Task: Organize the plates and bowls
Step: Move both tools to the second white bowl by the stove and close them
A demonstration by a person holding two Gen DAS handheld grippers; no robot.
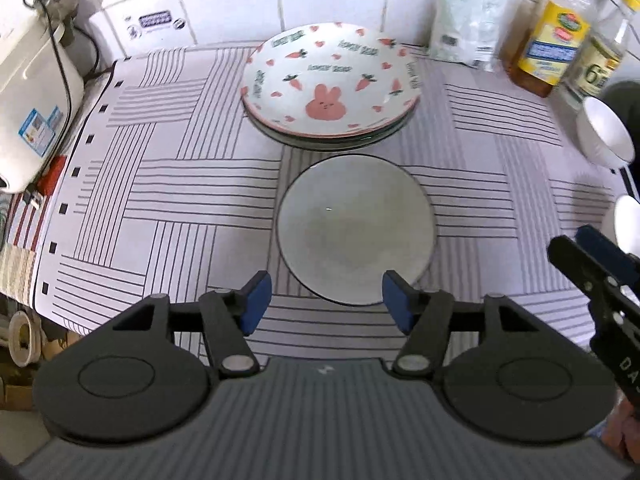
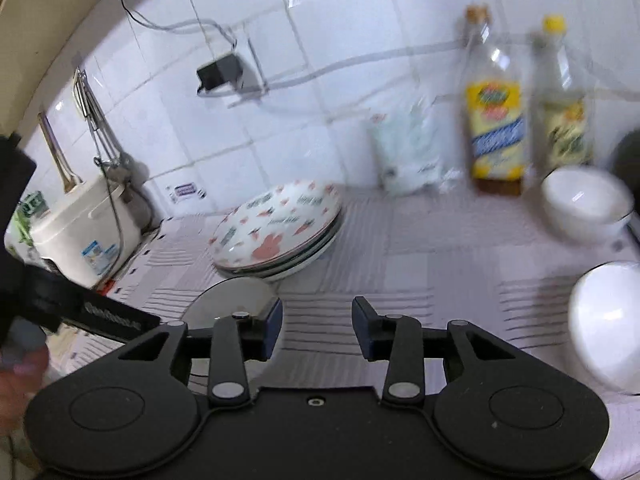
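Note:
A grey bowl with a dark rim sits on the striped cloth just beyond my left gripper, which is open with nothing between its blue pads. Behind the bowl lies a stack of plates, the top one printed with a pink rabbit and carrots. In the right wrist view the grey bowl is partly hidden behind the left finger of my right gripper, which is open and holds nothing. The plate stack lies further back. A white bowl stands at the right, and another white bowl nearer.
A white appliance with a cord stands at the left edge of the counter. Two bottles and a plastic bag line the tiled back wall. The striped cloth covers the counter. The right gripper's body shows at the right edge.

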